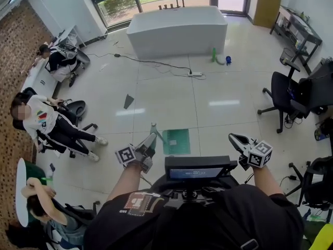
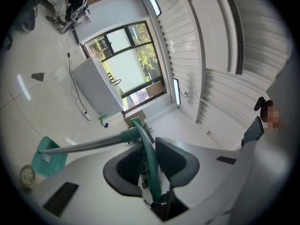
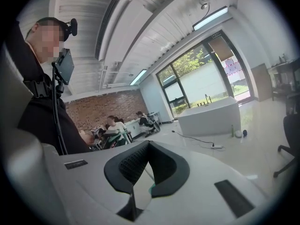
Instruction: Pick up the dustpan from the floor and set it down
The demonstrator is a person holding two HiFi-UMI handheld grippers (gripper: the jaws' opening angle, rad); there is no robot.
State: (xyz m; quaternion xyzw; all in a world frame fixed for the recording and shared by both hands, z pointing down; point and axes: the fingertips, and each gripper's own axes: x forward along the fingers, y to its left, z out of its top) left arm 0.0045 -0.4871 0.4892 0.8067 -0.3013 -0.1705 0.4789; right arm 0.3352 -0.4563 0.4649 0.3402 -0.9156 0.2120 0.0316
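Note:
The green dustpan [image 1: 176,141] has a grey pole [image 2: 89,145] and a green grip [image 2: 149,161]. My left gripper [image 1: 150,142] is shut on that grip; in the left gripper view [image 2: 149,144] the grip runs up between the two black pads and the pole leads off left to the pan [image 2: 47,156]. Whether the pan touches the floor I cannot tell. My right gripper [image 1: 234,138] is held out to the right of the pan, apart from it. In the right gripper view [image 3: 149,144] its pads meet at the tips with nothing between them.
A white tub-like block [image 1: 177,30] stands at the far side, with a cable and power strip [image 1: 195,73] and a green bottle [image 1: 213,54] before it. People sit along the left wall [image 1: 44,119]. Office chairs [image 1: 283,95] stand at the right. A dark triangular piece [image 1: 128,101] lies on the tiles.

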